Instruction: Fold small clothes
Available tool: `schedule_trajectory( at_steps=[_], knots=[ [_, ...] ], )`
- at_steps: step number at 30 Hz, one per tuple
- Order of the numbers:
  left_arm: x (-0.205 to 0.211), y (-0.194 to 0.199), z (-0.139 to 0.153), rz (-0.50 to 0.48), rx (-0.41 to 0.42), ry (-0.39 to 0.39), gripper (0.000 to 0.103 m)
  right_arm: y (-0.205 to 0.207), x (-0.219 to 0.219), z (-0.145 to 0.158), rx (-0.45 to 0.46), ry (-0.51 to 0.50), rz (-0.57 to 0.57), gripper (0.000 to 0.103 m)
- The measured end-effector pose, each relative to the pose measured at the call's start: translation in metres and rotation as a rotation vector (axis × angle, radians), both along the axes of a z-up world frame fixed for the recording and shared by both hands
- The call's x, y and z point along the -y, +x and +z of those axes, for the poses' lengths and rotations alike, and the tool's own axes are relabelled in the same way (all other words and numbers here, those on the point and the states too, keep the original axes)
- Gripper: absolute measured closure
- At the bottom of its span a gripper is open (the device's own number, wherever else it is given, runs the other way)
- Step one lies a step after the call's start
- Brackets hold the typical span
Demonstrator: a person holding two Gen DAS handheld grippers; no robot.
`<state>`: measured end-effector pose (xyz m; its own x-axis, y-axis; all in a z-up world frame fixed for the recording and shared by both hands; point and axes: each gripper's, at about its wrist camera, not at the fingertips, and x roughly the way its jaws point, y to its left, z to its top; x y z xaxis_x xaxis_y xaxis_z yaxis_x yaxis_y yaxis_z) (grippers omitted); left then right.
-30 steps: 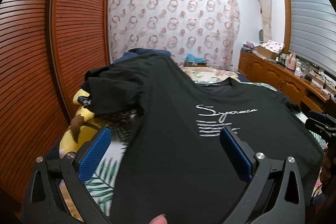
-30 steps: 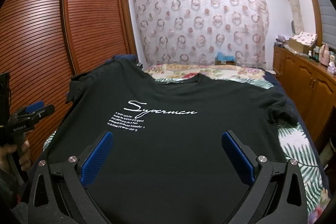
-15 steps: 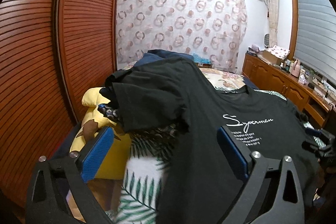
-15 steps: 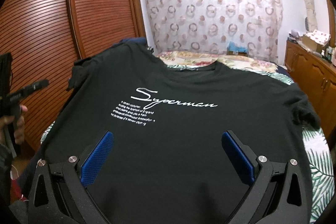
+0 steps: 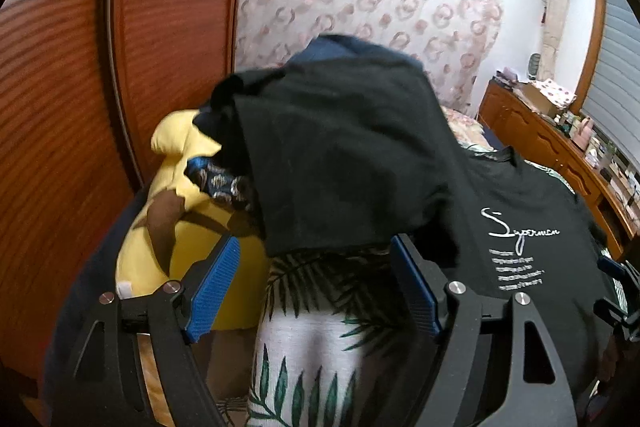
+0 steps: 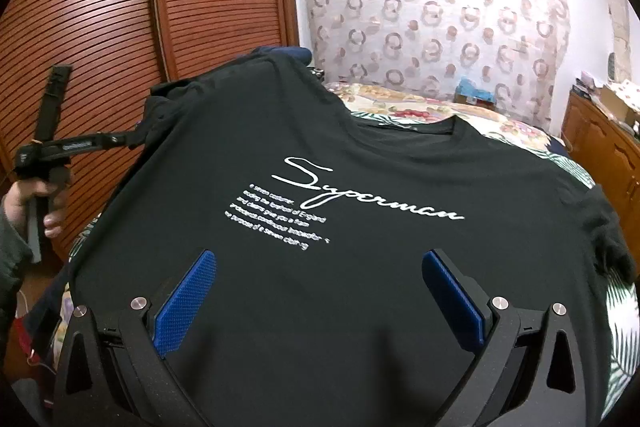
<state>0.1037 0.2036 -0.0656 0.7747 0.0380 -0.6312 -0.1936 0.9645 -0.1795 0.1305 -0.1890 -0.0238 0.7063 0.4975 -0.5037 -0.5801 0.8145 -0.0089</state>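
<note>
A black T-shirt with white script lettering lies spread face up on the bed. Its left sleeve drapes over a heap at the bed's left edge. My left gripper is open and empty, just in front of and below that sleeve's hem, over the leaf-print sheet. It also shows at the left of the right wrist view, near the sleeve. My right gripper is open and empty, above the shirt's lower front.
A yellow plush toy and dark blue clothes lie under the sleeve. A slatted wooden wardrobe stands along the left. A wooden dresser lines the right wall. A patterned curtain hangs behind.
My left gripper has swung left and forward, from over the shirt's body to just before the left sleeve. My right gripper has edged slightly forward over the shirt.
</note>
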Motion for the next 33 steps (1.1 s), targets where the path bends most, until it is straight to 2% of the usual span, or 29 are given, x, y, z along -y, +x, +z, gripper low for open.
schedule_trajectory(
  at_steps=[6,8,10,13,15,19,24,33],
  knots=[
    [-0.004,0.009,-0.004,-0.024,-0.008,-0.019,0.026,0.003,-0.007,-0.012,-0.024,-0.020,0.014,0.000],
    [-0.004,0.012,-0.005,-0.038,-0.011,-0.024,0.034,0.001,-0.009,-0.011,-0.019,-0.030,0.016,0.000],
    [-0.005,0.013,-0.004,-0.041,-0.010,-0.020,0.049,0.000,-0.009,-0.010,-0.013,-0.033,0.020,0.000],
    [-0.003,0.010,-0.003,-0.042,0.000,0.004,0.066,0.000,-0.006,-0.012,-0.033,-0.014,0.020,0.000],
    [-0.004,0.008,-0.001,-0.055,0.011,-0.003,0.073,0.000,-0.005,-0.011,-0.036,-0.003,0.016,0.000],
    [0.000,0.001,0.011,-0.049,0.054,0.048,0.086,-0.002,-0.006,-0.011,-0.030,0.005,0.014,0.000],
    [0.007,-0.005,0.033,-0.039,0.116,0.108,0.092,-0.006,-0.009,-0.012,-0.012,-0.002,0.014,0.000],
    [0.038,0.004,0.077,-0.106,0.199,0.172,0.095,-0.002,-0.007,-0.013,-0.033,0.006,0.013,0.000]
  ],
)
